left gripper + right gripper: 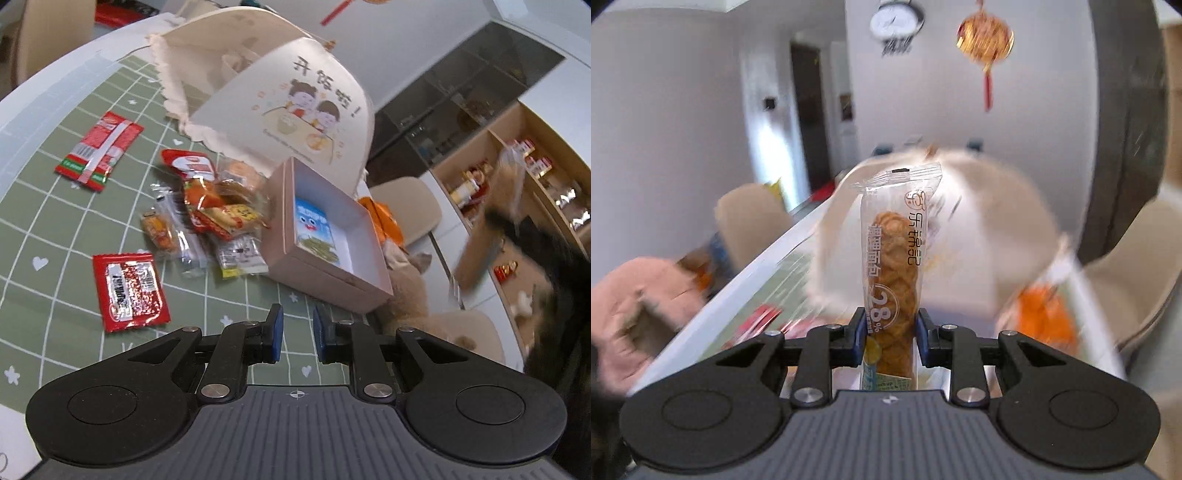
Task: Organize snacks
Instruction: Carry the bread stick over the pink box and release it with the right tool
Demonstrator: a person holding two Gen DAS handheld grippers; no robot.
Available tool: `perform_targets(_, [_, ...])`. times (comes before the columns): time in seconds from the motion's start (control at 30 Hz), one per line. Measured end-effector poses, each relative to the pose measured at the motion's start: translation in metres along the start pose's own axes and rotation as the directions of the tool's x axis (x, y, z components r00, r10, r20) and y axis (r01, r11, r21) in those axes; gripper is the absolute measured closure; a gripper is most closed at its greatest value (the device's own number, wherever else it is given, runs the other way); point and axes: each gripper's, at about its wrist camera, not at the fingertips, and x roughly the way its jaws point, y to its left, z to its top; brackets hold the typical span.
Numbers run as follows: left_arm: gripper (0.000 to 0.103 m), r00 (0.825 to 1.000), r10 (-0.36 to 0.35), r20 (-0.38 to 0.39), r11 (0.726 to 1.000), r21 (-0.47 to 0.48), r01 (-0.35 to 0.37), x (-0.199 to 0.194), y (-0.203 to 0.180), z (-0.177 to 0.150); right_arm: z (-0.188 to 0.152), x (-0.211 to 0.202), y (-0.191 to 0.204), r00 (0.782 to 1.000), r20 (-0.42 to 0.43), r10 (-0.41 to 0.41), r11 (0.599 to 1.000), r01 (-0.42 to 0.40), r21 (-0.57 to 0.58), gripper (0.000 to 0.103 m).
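In the left wrist view, the left gripper (297, 334) was squeezed nearly closed with nothing in it, above the green mat (44, 206) near the pink box (314, 275) and snack pile (210, 218). In the right wrist view, the right gripper (891, 338) clamped a wrapped braided bread (894, 266), lifted upright.

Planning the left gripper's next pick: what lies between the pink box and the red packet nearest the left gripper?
In the left wrist view, a loose pile of snack packets lies between the pink box and the red packet, on the green mat.

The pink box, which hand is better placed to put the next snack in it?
Right, probably: the right gripper is shut on a wrapped bread stick. The left gripper is shut and empty near the pink box.
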Motion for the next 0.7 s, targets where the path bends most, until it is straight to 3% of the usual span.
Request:
perform_targets(0.13, [0.083, 1.000, 0.020, -0.004, 1.000, -0.012, -0.020, 0.006, 0.006, -0.002, 0.010, 0.053, -0.015, 0.998, -0.017, -0.058, 0.998, 0.058, 0.021, 0.077])
perform_targets(0.2, [0.083, 0.999, 0.033, -0.006, 0.999, -0.017, -0.033, 0.007, 0.011, -0.002, 0.005, 0.090, -0.027, 0.993, -0.099, -0.065, 0.996, 0.071, 0.061, 0.076])
perform_targets(0.27, [0.083, 0.999, 0.047, -0.006, 0.999, -0.023, -0.047, 0.005, 0.017, -0.001, -0.007, 0.125, -0.041, 0.973, -0.225, -0.043, 0.990, 0.072, 0.122, 0.076])
perform_targets(0.33, [0.083, 0.998, 0.066, 0.003, 0.997, -0.031, -0.066, 0.001, 0.025, 0.000, -0.018, 0.138, -0.048, 0.960, -0.278, -0.032, 0.981, 0.083, 0.173, 0.076])
perform_targets(0.43, [0.083, 0.993, 0.114, 0.026, 0.992, -0.065, -0.112, -0.007, 0.043, 0.004, -0.029, 0.138, -0.043, 0.961, -0.277, 0.006, 0.982, 0.047, 0.183, 0.071])
perform_targets(0.6, [0.083, 0.979, 0.199, 0.046, 0.973, -0.124, -0.192, -0.015, 0.066, 0.008, -0.037, 0.134, 0.002, 0.966, -0.258, 0.027, 0.999, -0.014, 0.051, 0.063])
perform_targets(0.7, [0.083, 0.977, 0.211, 0.040, 0.971, -0.122, -0.204, -0.014, 0.070, 0.007, -0.043, 0.147, 0.037, 0.955, -0.275, 0.112, 0.994, -0.107, 0.032, 0.054])
